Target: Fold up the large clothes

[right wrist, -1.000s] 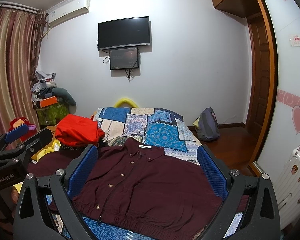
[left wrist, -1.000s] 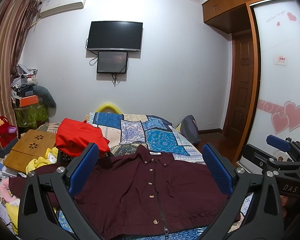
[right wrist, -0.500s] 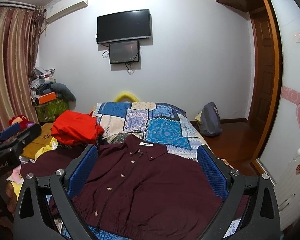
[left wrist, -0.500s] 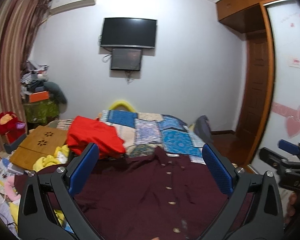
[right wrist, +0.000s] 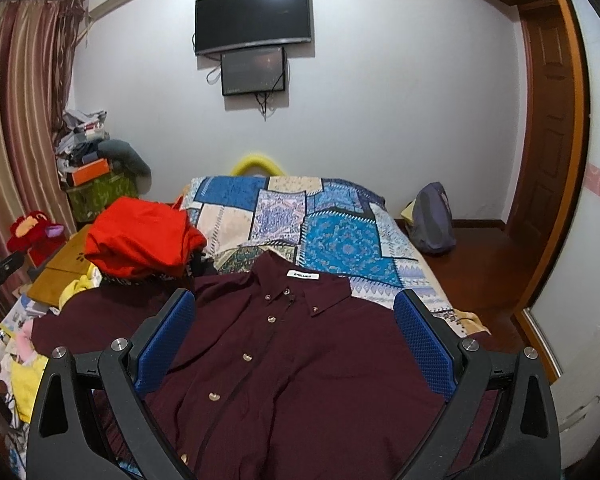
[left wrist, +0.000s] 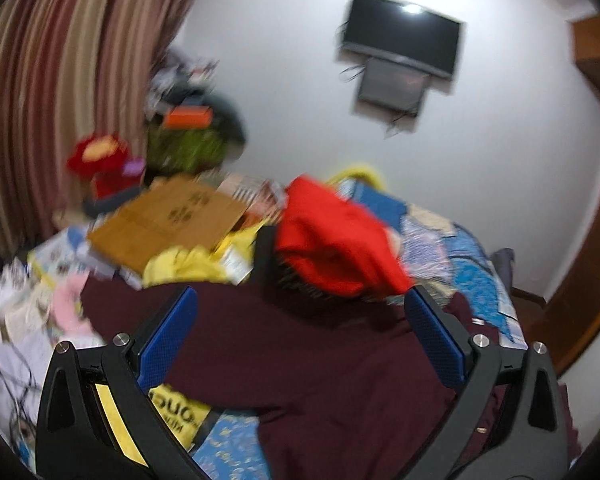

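Note:
A dark maroon button-up shirt (right wrist: 300, 360) lies spread face up on the patchwork bedspread (right wrist: 340, 236), collar toward the far wall. My right gripper (right wrist: 294, 308) hovers open above the shirt's chest, holding nothing. In the blurred left wrist view the shirt's left sleeve and side (left wrist: 300, 352) fill the lower middle. My left gripper (left wrist: 300, 308) is open over that sleeve area with nothing between its blue pads. The edge of the left gripper (right wrist: 0, 272) shows at the far left of the right wrist view.
A red garment pile (right wrist: 140, 236) sits on the bed's left side beside the shirt. A wooden board (left wrist: 168, 220), yellow cloth (left wrist: 184, 264) and papers clutter the left. A grey bag (right wrist: 432, 220) stands on the floor at right, near the door (right wrist: 548, 120).
The left gripper has swung sharply left and tilted, now facing the curtain, clutter and the shirt's left sleeve. The right gripper has moved slightly closer over the shirt. Both stay open.

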The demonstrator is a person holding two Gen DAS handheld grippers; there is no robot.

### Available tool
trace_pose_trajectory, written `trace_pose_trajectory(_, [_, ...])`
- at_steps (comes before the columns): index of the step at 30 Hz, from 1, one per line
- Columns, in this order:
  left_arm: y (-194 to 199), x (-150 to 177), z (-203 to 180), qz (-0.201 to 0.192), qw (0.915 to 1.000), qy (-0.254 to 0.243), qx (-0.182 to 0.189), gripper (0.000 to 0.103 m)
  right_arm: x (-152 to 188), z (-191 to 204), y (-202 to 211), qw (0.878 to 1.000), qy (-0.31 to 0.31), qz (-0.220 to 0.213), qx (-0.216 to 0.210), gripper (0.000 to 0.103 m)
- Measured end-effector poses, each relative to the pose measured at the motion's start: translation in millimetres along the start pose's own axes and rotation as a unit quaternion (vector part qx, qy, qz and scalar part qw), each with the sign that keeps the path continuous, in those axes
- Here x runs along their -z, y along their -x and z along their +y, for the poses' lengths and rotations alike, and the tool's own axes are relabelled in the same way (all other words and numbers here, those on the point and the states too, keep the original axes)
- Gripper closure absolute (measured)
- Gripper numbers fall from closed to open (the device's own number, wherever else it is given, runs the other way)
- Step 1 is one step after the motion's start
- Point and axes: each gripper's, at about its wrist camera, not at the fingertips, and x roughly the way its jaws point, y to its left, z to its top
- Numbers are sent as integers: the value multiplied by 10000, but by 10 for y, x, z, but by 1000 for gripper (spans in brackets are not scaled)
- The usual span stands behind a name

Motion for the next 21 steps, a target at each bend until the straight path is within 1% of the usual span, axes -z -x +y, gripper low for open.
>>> trace_pose_trajectory(3, [-249, 88, 383, 406, 9978, 456, -277, 0, -28, 26, -176, 9999, 58, 143, 1, 4])
trace_pose_trajectory(6, [-497, 214, 768, 813, 9911, 990, -366, 0, -50, 56, -364, 9995, 74, 315, -44, 4])
trace_pose_trajectory(8, [-678, 323, 1052, 1085, 9833, 1409, -385, 0, -60, 67, -493, 9989, 70, 449, -98, 4])
trace_pose_trajectory(11, [-895, 504, 1359, 1441, 9706, 1884, -401, 0, -70, 106, -712, 9974, 91, 699, -117, 4])
trace_pose_trajectory(16, [-1185, 776, 1771, 1885, 9502, 2457, -348, 0, -21, 160, -1000, 9939, 158, 1087, -47, 4])
trace_pose_trajectory(19, [-1364, 915, 1982, 2059, 9376, 2797, -169, 0, 5, 169, -1125, 9921, 125, 1251, -36, 4])
trace_pose_trajectory(21, [-1463, 976, 2100, 2061, 9313, 2999, -154, 1, 34, 188, -1178, 9909, 122, 1342, -25, 4])
